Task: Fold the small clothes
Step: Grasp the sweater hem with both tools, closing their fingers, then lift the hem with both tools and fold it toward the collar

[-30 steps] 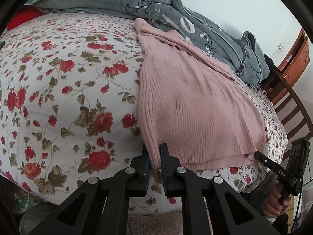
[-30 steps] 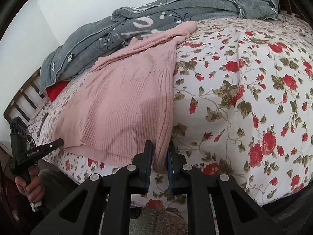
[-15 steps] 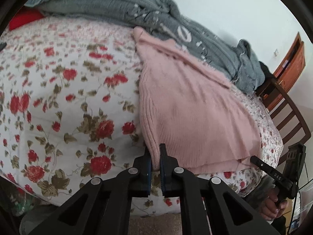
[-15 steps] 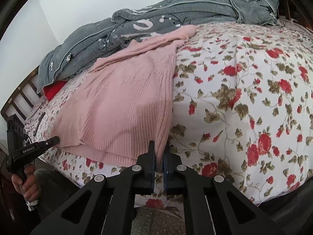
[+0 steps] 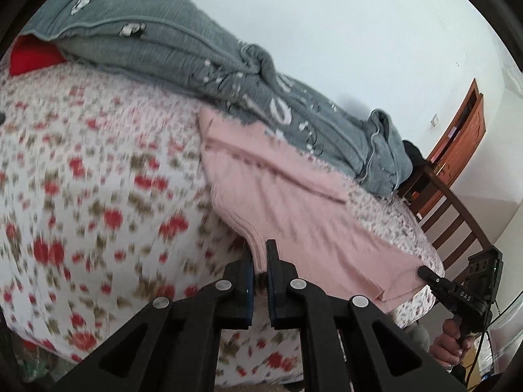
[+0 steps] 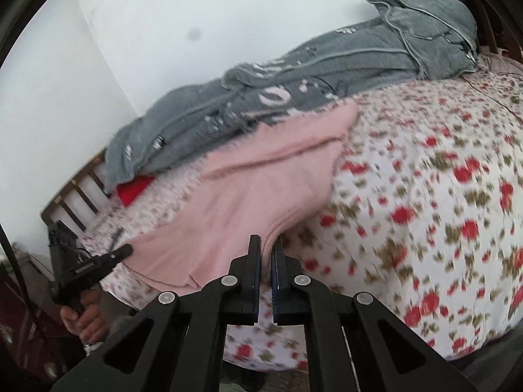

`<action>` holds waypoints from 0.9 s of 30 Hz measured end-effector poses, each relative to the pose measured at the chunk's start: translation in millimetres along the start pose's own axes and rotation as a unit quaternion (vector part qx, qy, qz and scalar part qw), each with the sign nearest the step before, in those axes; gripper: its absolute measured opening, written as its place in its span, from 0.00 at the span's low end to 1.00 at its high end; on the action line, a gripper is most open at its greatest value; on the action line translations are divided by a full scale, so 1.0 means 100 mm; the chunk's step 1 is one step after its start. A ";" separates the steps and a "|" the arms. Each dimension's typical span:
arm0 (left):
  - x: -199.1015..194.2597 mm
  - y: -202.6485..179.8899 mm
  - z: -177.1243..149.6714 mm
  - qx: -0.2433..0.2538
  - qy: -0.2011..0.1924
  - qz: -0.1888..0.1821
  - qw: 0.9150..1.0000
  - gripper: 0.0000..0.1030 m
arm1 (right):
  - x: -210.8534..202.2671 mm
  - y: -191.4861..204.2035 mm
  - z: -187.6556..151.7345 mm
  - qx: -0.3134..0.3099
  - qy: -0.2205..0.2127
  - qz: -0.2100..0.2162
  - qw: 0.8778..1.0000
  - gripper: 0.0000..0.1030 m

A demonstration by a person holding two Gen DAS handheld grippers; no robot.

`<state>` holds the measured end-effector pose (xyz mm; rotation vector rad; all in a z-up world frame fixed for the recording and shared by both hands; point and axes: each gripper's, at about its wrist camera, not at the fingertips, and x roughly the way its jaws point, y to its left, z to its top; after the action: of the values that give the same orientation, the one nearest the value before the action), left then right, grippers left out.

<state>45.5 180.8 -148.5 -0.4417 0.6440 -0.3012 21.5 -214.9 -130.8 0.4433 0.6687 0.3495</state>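
Both grippers are clamped on the near hem of the pink sweater [image 5: 287,202]: my left gripper [image 5: 260,254] pinches one corner between its black fingers, my right gripper [image 6: 268,248] the other, each with the knit bunched into ridges between the pads. From the left view I see the sweater running from the jaws up toward 11 o'clock across the bed, its far end tucked against the grey blanket [image 5: 183,49]; from the right view the same sweater [image 6: 248,196] spreads toward 1 o'clock.

Only the left view gives me the other tool at 4 o'clock, with the right hand [image 5: 449,343] wrapped round its handle, plus a brown wooden door [image 5: 461,143] and a slatted wooden bed frame [image 5: 457,215]. Only the right view shows the left hand [image 6: 86,320] at 8 o'clock and a slatted headboard [image 6: 75,196] behind it.

My sweater is ribbed, soft and limp, folded double along one edge. Under it lies the floral sheet [image 6: 441,196], white with red roses and olive leaves, blurred. That blanket is crinkled, piped at the seams, heaped in a long roll. A red pillow [image 5: 32,58] peeks out beneath it.
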 end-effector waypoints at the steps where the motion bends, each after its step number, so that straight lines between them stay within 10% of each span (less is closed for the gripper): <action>1: -0.02 -0.05 0.10 0.002 -0.003 0.002 1.000 0.07 | 0.00 0.01 0.09 0.010 -0.001 0.012 1.000 0.05; 14: 0.18 -0.31 1.08 0.001 -0.038 0.008 0.999 0.07 | 0.24 0.06 1.01 0.058 -0.023 0.030 0.998 0.05; 27: 1.24 -0.04 1.83 -0.023 -0.028 0.042 0.998 0.07 | 1.15 -0.31 1.90 0.057 -0.018 -0.004 0.998 0.05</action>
<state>254.9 182.3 -79.1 -0.4635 0.6134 -0.1933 235.8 -243.2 -72.8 0.5544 0.6574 0.2966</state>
